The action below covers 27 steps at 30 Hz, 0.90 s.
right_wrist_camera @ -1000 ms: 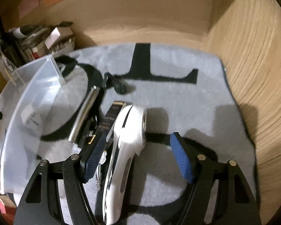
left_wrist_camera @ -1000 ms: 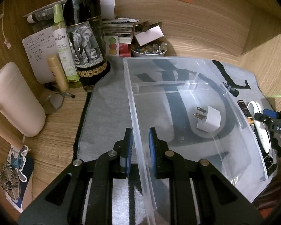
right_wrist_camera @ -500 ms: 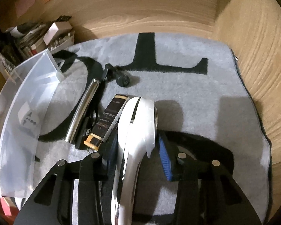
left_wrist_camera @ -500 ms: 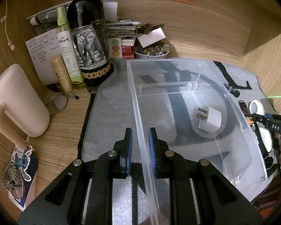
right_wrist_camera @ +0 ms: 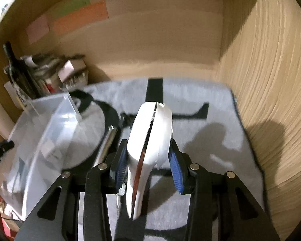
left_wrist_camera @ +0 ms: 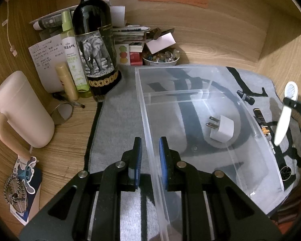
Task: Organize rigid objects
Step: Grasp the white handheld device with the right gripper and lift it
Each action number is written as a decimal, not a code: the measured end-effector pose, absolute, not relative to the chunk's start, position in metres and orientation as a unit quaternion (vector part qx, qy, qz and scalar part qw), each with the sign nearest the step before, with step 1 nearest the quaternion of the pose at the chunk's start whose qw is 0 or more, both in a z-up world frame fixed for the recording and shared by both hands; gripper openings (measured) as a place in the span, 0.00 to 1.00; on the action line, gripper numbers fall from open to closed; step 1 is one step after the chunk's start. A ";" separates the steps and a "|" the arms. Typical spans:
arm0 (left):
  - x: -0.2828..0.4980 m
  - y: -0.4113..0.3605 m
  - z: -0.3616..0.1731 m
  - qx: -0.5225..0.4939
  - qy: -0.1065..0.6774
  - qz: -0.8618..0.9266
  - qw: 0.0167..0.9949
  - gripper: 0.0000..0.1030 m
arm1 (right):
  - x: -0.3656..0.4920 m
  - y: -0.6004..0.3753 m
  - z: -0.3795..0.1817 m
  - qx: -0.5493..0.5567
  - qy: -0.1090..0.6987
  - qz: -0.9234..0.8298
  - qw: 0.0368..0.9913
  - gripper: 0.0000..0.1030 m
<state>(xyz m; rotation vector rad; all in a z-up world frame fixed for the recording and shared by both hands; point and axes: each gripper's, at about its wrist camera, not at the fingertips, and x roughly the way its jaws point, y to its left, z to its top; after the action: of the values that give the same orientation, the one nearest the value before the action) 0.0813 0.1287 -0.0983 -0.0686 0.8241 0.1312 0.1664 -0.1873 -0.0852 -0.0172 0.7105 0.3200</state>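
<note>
The right gripper (right_wrist_camera: 148,166) held the white shaver (right_wrist_camera: 150,140) tight in its jaws, long side pointing away. The clear box (right_wrist_camera: 50,128) sat to the left of the frame. The left gripper (left_wrist_camera: 149,156) pinched the box's wall with narrow jaws.
</note>
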 end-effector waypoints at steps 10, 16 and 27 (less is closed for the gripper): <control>0.079 0.125 -0.098 -0.028 0.391 0.062 0.918 0.16 | 0.165 -0.162 -0.048 -0.018 0.296 0.194 0.935 0.33; 0.079 0.125 -0.098 -0.028 0.389 0.062 0.919 0.16 | 0.156 -0.139 -0.025 -0.028 0.262 0.230 0.937 0.33; 0.079 0.125 -0.098 -0.030 0.389 0.061 0.919 0.15 | 0.129 -0.101 0.001 -0.042 0.226 0.308 0.923 0.33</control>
<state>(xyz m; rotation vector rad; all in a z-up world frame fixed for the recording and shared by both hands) 0.0792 0.1249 -0.0981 -0.0612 0.7989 0.1256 0.1293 -0.1012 0.0006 -0.0862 0.4647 0.6330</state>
